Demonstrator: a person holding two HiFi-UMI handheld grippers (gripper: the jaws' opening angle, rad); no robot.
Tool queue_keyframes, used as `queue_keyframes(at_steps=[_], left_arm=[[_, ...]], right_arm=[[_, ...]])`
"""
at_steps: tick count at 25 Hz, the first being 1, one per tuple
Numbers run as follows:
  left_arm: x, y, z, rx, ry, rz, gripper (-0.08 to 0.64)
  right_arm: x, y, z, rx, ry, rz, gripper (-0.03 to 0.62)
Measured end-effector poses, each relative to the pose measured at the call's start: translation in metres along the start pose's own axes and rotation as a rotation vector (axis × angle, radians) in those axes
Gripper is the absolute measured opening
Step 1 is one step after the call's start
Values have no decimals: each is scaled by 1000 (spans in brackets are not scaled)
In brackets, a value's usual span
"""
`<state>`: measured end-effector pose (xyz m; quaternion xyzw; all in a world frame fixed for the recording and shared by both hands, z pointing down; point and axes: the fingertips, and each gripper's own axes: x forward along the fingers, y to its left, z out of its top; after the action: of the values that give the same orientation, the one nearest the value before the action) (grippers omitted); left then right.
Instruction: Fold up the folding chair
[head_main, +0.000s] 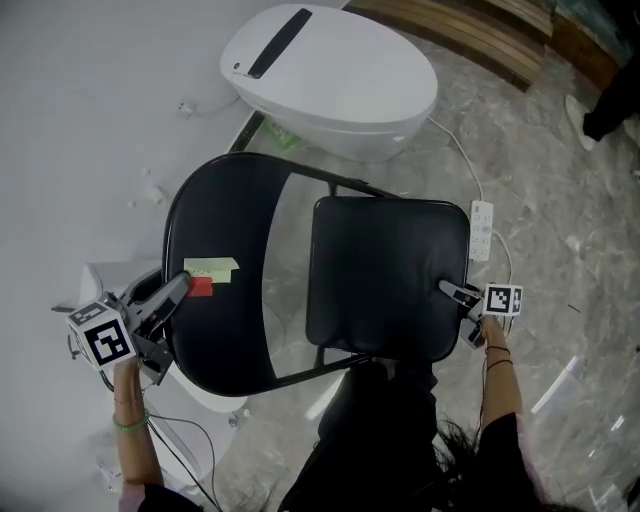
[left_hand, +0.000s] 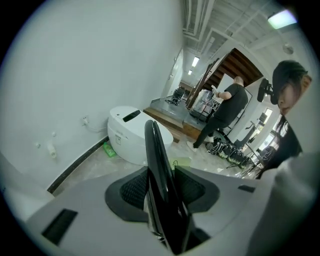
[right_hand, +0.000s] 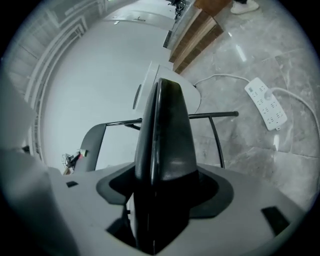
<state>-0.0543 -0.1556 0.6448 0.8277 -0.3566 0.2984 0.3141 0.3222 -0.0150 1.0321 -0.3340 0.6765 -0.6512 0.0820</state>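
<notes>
The folding chair (head_main: 340, 270) stands open on the floor near its wall edge. Your left gripper (head_main: 181, 286) clamps the backrest (head_main: 215, 325) rim, and your right gripper (head_main: 456, 292) clamps the seat (head_main: 392, 285) edge. Hold both grips firm and swing the seat evenly toward the backrest.

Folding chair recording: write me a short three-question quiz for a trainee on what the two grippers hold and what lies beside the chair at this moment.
1. True or false: the left gripper is closed on the edge of the chair's backrest.
2. Which part does the right gripper grip? A) the edge of the seat B) a chair leg C) the toilet lid
3. In the head view, what white corded thing lies just to the right of the seat?

Key:
1. True; the backrest edge sits clamped between its jaws.
2. A
3. A power strip.
</notes>
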Motion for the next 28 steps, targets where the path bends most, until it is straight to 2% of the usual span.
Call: queue_keyframes(at_steps=[3, 5, 11, 16, 24, 28], left_arm=[[-1, -1, -1, -29, -11, -8, 154], [-1, -6, 3, -21, -13, -22, 153], [-11, -31, 26, 14, -5, -11, 153], [-43, -73, 65, 44, 12, -1, 153], [-94, -119, 89, 79, -48, -168, 153], [-105, -150, 90, 134, -37, -171, 149]], right_arm=[[-2, 1, -4, -14, -8, -73, 301], [-4, 8, -3, -25, -10, -101, 301], [-14, 61, 1, -45, 21, -170, 299], [-33, 149, -7, -63, 58, -124, 263], [-8, 287, -49, -99, 57, -43, 218], [5, 335, -75, -124, 109, -38, 215]])
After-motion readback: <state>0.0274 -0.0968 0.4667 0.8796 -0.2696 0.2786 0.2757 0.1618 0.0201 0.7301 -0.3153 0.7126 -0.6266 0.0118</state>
